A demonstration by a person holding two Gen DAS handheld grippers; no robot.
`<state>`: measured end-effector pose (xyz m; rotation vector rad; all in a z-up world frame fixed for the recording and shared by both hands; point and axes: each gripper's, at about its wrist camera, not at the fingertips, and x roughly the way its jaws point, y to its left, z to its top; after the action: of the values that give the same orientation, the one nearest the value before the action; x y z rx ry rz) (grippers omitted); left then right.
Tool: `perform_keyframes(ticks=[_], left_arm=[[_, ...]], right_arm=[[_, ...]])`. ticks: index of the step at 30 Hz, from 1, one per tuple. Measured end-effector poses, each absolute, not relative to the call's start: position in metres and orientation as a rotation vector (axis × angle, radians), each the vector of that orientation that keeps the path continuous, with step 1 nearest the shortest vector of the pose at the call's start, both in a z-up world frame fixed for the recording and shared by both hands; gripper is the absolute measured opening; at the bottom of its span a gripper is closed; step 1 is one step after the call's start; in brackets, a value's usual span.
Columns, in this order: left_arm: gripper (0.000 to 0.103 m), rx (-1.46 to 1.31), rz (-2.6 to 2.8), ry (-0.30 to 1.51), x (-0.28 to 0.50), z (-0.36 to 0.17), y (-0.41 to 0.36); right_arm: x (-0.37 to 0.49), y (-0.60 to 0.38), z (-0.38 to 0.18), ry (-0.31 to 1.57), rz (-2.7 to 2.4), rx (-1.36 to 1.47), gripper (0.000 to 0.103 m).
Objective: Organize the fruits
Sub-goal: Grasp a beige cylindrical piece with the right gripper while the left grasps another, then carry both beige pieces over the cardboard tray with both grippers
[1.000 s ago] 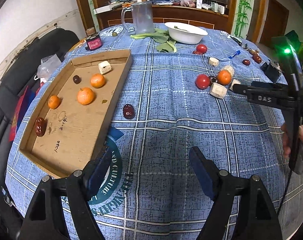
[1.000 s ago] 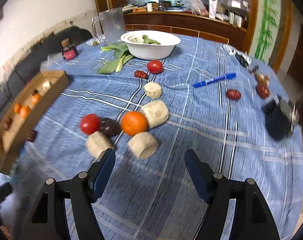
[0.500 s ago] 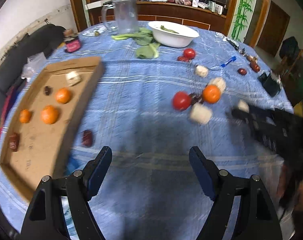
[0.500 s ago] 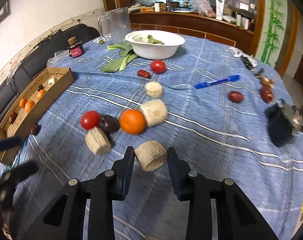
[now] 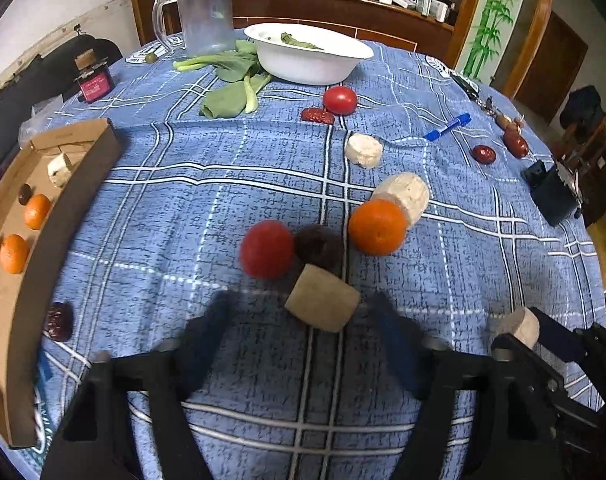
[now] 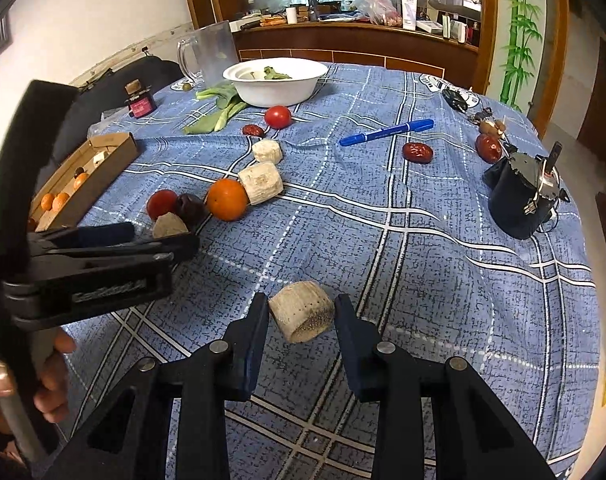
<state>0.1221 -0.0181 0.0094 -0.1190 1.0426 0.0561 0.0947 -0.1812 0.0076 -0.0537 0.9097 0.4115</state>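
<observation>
Counts, on desk and in box:
Oranges: four – one (image 5: pixel 377 227) on desk, three (image 5: pixel 13 253) in cardboard box (image 5: pixel 43 248)
Tomatoes: two (image 5: pixel 266 249)
Pale cylinder chunks: six – four (image 5: pixel 322 298) on desk, one (image 6: pixel 301 311) between right tongs (image 6: pixel 301 318), one (image 5: pixel 59 169) in box
Red dates: five visible on desk (image 5: pixel 317 115)
Dark round fruits: two (image 5: pixel 319 245)
Bowl (image 5: pixel 309 58): one
Blue pen (image 5: pixel 447 127): one
Pitcher (image 5: pixel 203 16): one

A blue plaid-clothed table (image 5: pixel 183 208) carries scattered produce. White bowl (image 5: pixel 309 54) at twelve o'clock (greens beside it), cardboard tray (image 5: pixel 55 240) at nine.
</observation>
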Motion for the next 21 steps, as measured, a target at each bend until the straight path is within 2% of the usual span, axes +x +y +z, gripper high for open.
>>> perform_keyframes(ticks=[1,2,3,12,21], left_arm=[[0.049,-0.118,0.05,1.031,0.122,0.01,-0.017],[0.035,-0.131,0.023,1.025,0.122,0.01,-0.016],[0.034,-0.139,0.012,1.024,0.122,0.011,-0.015],[0.034,-0.16,0.007,1.028,0.095,0.018,0.009],[0.034,-0.052,0.016,1.019,0.039,0.029,0.031]], right_arm=[[0.095,-0.181,0.008,0.907,0.412,-0.051,0.036],[0.095,-0.182,0.008,0.907,0.414,-0.047,0.036],[0.095,-0.182,0.008,0.909,0.417,-0.042,0.036],[0.082,-0.18,0.008,0.911,0.407,-0.029,0.036],[0.05,-0.17,0.011,0.917,0.388,-0.024,0.036]])
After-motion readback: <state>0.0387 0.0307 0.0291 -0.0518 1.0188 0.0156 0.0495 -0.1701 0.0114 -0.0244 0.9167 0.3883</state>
